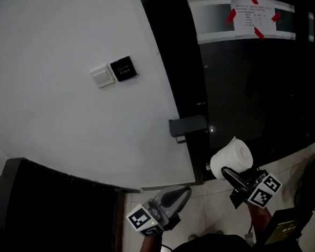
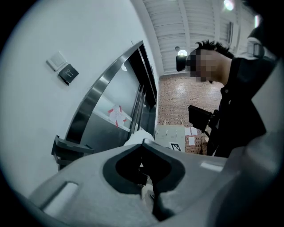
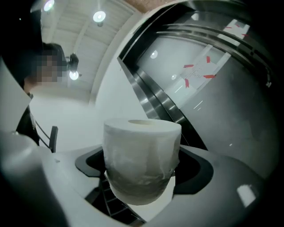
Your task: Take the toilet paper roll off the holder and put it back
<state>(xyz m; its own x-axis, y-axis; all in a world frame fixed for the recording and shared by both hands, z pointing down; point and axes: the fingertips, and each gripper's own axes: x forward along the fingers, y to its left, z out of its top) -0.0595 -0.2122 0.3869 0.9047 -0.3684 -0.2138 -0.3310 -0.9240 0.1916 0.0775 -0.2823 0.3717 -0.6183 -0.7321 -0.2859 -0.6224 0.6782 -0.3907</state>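
- Toilet paper roll (image 1: pixel 232 158) is off the holder and clamped in the right gripper (image 1: pixel 231 176). The jaws press on its lower sides, and the hollow core end faces up (clear in the right gripper view).
- The roll is white, and its outer sheet is a bit loose and wrinkled.
- Left gripper (image 1: pixel 181 193) sits low, to the left of the roll and well apart from it. Its jaws are together with nothing between them (the tips meet in the left gripper view).
- Light floor tiles (image 1: pixel 216 199) lie under both grippers.
- Holder (image 1: pixel 187 126) is dark grey and mounted at the edge of the white wall, beside the black door frame. It is up and to the left of the roll, near it but not touching.
- White wall (image 1: pixel 66 129) carries a white switch plate (image 1: pixel 102 76) and a black panel (image 1: pixel 123 68), set side by side higher up.
- Dark glass door (image 1: pixel 252 89) stands behind the roll. A paper notice (image 1: pixel 251 17) is stuck high on it with red tape at the corners (print too small to read).
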